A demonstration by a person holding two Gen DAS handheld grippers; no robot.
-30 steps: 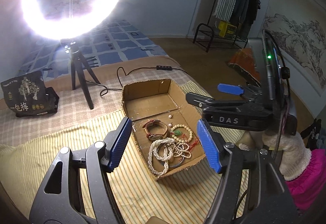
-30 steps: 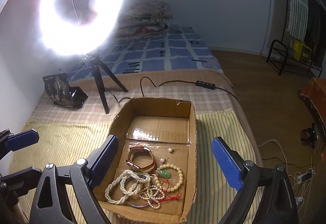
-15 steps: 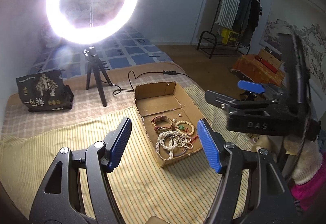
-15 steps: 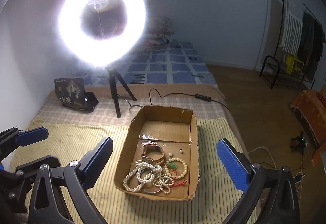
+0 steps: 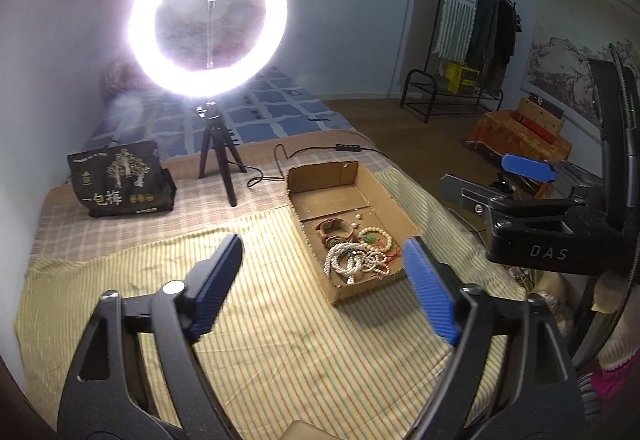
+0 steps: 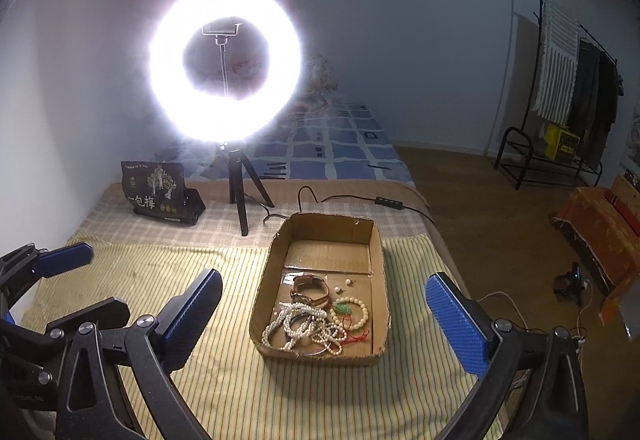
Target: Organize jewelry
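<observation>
Two grippers held wide open above striped bedspread [image 6: 224, 392], nothing gripped.

Left gripper [image 5: 320, 288] and right gripper [image 6: 320, 316] both raised clear of cardboard box [image 6: 380, 268], blue pads spread apart, empty. Jewelry piled in box's near half: tangled pearl strands [image 6: 300, 328], cream bead bracelet [image 6: 352, 314] with green pendant, brown watch [image 6: 310, 288], two loose pearls [image 6: 343, 285] beside it, possibly earrings, too small to tell. Far half of box bare. Behind box: lit ring light [image 6: 224, 68] on tripod, black bag [image 6: 160, 194] standing left of tripod. Clothes rack [image 5: 476, 40] off to right on floor.
</observation>
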